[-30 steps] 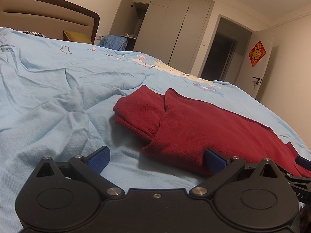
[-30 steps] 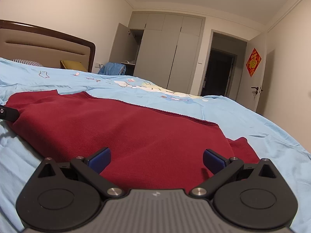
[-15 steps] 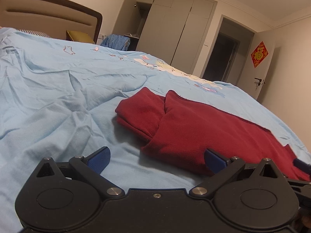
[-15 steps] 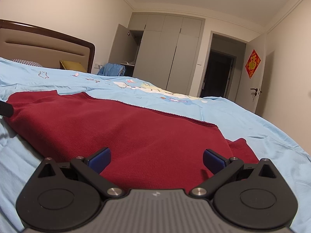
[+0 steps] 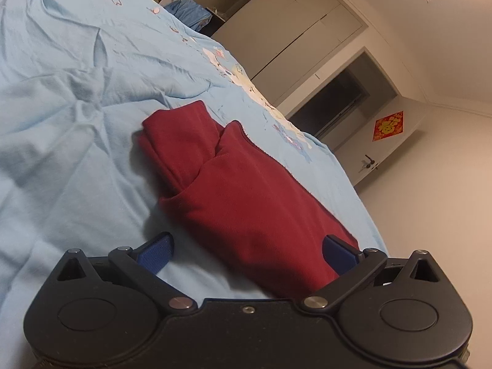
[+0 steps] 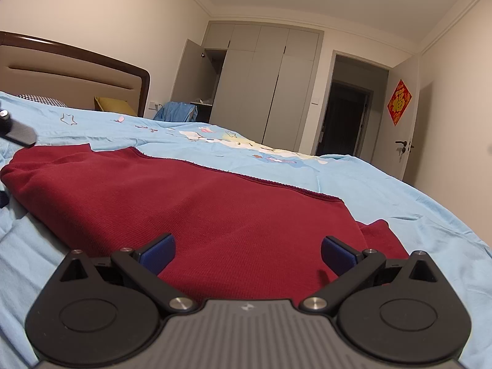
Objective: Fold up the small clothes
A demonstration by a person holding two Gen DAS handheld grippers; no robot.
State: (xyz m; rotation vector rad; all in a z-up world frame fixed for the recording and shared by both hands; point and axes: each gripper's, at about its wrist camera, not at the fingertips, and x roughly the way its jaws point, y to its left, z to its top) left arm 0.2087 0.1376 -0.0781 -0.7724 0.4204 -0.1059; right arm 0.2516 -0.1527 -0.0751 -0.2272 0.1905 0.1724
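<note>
Red garment (image 6: 190, 212) stretches sideways across the bed (image 6: 399, 190) ahead; right gripper (image 6: 247, 253) nearer, both jaws apart; left gripper (image 5: 246, 256) at its end.

One dark red garment (image 6: 190, 212) lies on the bed, reaching from nine o'clock to five o'clock in the right wrist view; in the left wrist view one folded sleeve (image 5: 178, 141) shows at its ten o'clock end. There are two hand-held grippers: the left hand-held gripper (image 5: 247, 253) and the right hand-held gripper (image 6: 247, 252), each with two blue fingertip pads (image 6: 158, 253) set wide apart at six o'clock. There is one light blue bed sheet (image 6: 384, 190), one headboard (image 6: 70, 73) at ten o'clock, one yellow pillow (image 6: 113, 105), one wardrobe (image 6: 270, 83) at twelve o'clock, one dark doorway (image 6: 347, 117) and one red diamond door decoration (image 6: 399, 102) at two o'clock.
</note>
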